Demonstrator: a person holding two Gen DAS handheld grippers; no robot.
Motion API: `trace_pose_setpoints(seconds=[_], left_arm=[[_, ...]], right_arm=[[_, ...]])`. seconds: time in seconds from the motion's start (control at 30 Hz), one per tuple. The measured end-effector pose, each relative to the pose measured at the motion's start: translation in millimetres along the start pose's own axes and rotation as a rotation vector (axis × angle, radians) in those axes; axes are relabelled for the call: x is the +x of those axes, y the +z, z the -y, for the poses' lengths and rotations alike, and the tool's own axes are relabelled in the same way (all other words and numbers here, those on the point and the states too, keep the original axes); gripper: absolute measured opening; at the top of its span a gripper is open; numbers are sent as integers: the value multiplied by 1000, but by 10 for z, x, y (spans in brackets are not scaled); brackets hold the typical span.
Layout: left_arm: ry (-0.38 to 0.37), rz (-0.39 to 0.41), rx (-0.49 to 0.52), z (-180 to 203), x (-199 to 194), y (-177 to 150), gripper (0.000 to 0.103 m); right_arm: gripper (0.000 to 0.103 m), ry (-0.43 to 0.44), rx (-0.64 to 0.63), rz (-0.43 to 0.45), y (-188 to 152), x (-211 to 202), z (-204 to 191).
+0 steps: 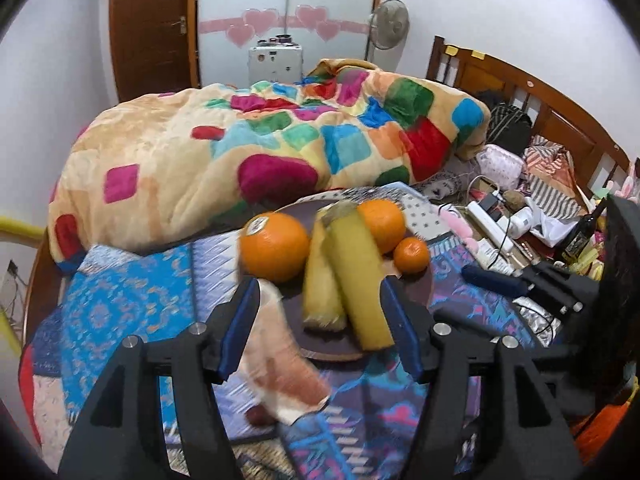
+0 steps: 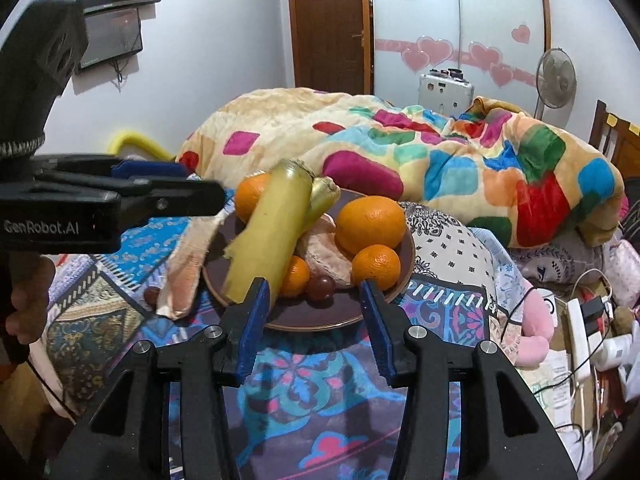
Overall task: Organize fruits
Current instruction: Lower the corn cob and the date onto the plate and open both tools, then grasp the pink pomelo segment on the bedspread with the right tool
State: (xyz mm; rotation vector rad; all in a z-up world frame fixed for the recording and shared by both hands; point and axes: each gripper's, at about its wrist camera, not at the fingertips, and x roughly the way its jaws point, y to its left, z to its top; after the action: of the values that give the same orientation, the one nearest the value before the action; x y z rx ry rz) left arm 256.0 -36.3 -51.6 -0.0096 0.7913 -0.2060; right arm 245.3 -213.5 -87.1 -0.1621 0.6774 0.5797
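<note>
A dark round plate (image 2: 320,320) sits on the patterned bedspread. It holds two yellow sugarcane pieces (image 2: 268,232), two large oranges (image 2: 370,224), small tangerines (image 2: 376,266), a pinkish root (image 2: 324,256) and a dark red grape (image 2: 320,288). My right gripper (image 2: 312,300) is open and empty at the plate's near rim. My left gripper (image 1: 320,312) is open and empty, its fingers either side of the sugarcane (image 1: 356,276) just short of the plate (image 1: 420,292). A peach peel strip (image 1: 280,356) and another grape (image 2: 151,295) lie left of the plate.
A colourful heaped quilt (image 1: 280,140) lies behind the plate. Clutter with a power strip (image 1: 490,228), cables and a bottle (image 1: 580,236) fills the right side by the wooden headboard (image 1: 540,96). The left gripper's body (image 2: 100,204) shows at the right wrist view's left edge.
</note>
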Motion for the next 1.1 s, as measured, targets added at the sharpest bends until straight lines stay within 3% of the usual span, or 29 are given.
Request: trace_pose_setpoints(seconds=[0.5,0.83,1.1], left_arm=[[107,-120,-83,-682,-47,-799,62],[118,-120,-113,-1083,-51,-1030,62],[88,-98,-119,-1229,10,-1044,62]], right_arm=[[49,42,-24,-4,-128,-153,-345],[49,96,-88,-44,91,284,-796],[49,49,-123,-96,328,756,-984]])
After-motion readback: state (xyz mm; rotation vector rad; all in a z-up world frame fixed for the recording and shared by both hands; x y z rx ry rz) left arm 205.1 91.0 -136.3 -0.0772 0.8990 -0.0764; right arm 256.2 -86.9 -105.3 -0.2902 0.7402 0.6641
